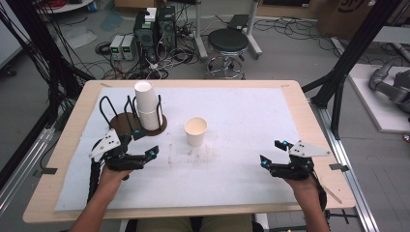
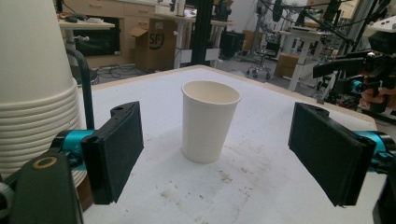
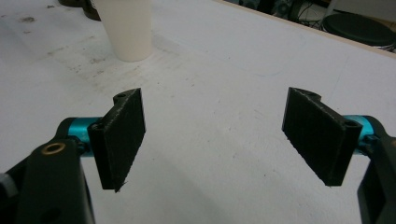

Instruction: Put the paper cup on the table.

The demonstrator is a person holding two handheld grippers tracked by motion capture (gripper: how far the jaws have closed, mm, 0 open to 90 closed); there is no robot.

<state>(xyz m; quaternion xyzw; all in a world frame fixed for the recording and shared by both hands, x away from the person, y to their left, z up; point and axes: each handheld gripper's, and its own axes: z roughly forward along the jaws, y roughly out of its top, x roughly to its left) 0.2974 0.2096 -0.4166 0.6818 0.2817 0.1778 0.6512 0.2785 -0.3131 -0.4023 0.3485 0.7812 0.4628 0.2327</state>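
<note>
A single white paper cup (image 1: 196, 131) stands upright and empty near the middle of the white mat (image 1: 241, 111). A tall stack of the same cups (image 1: 147, 106) sits on a brown round holder (image 1: 124, 126) with black wire loops at the back left. My left gripper (image 1: 145, 142) is open just in front of the holder and left of the single cup. In the left gripper view the cup (image 2: 208, 121) stands beyond the spread jaws of my left gripper (image 2: 224, 158), and the stack (image 2: 32, 84) is close at the left. My right gripper (image 1: 271, 152) is open over bare mat at the front right, holding nothing. From my right gripper (image 3: 219, 135), the cup (image 3: 126, 28) is far off.
The mat covers a wooden table (image 1: 309, 125) whose edges show all round. Black frame posts (image 1: 348, 58) rise at both sides. A stool (image 1: 227, 41) and electronics boxes (image 1: 154, 29) with cables lie on the floor beyond the far edge.
</note>
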